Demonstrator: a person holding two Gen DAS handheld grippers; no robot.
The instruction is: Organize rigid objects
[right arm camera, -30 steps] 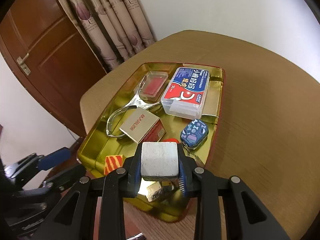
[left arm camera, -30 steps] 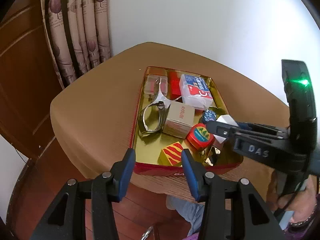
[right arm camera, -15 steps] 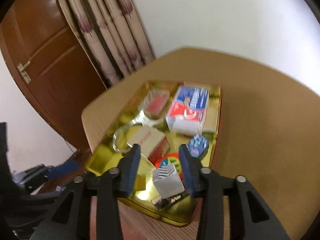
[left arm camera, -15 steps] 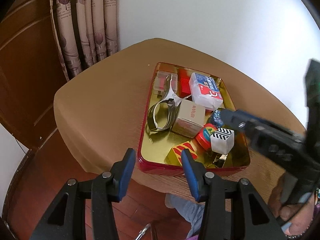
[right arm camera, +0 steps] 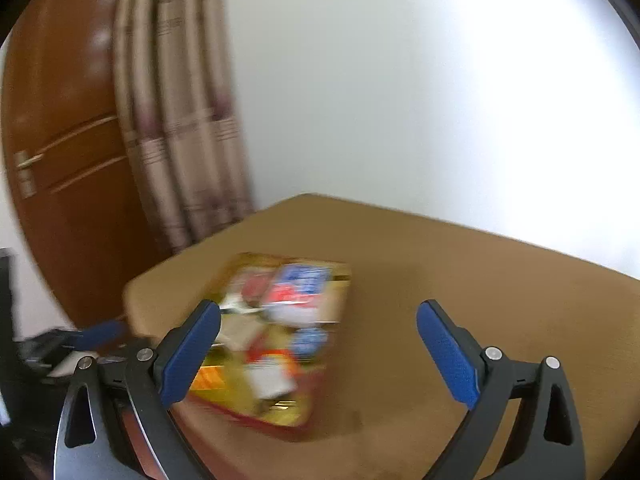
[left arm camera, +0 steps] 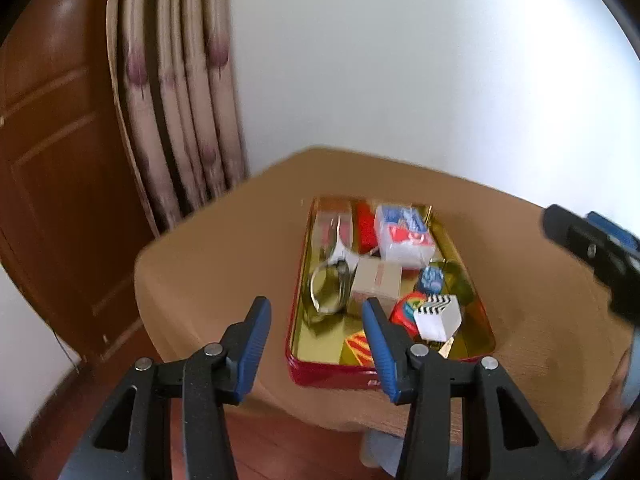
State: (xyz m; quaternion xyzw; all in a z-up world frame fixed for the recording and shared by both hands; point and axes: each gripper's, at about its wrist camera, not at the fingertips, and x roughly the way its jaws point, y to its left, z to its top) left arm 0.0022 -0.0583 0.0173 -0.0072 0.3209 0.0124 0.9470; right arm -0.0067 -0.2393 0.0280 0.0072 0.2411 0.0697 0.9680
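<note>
One red tin point(left arm camera: 332, 372) on the table point(left arm camera: 224, 240) holds a white block point(left arm camera: 438, 320), tape measure point(left arm camera: 408, 308), cardboard box point(left arm camera: 378, 284) and tissue pack point(left arm camera: 404, 232). Left gripper point(left arm camera: 316, 344) half-spread, empty; right gripper point(right arm camera: 318, 354) opening, empty, its view blurred.

Looks like a room in a home. Shown by a panelled brown wooden door point(left arm camera: 60, 184) with a lever handle point(right arm camera: 25, 162), patterned beige curtains point(left arm camera: 180, 120) hanging against a plain white wall point(left arm camera: 400, 72), and reddish wood flooring point(left arm camera: 280, 452). Suggested too by a small tan table point(left arm camera: 224, 248) bearing a gold tin tray point(left arm camera: 384, 372) of household odds and ends.
</note>
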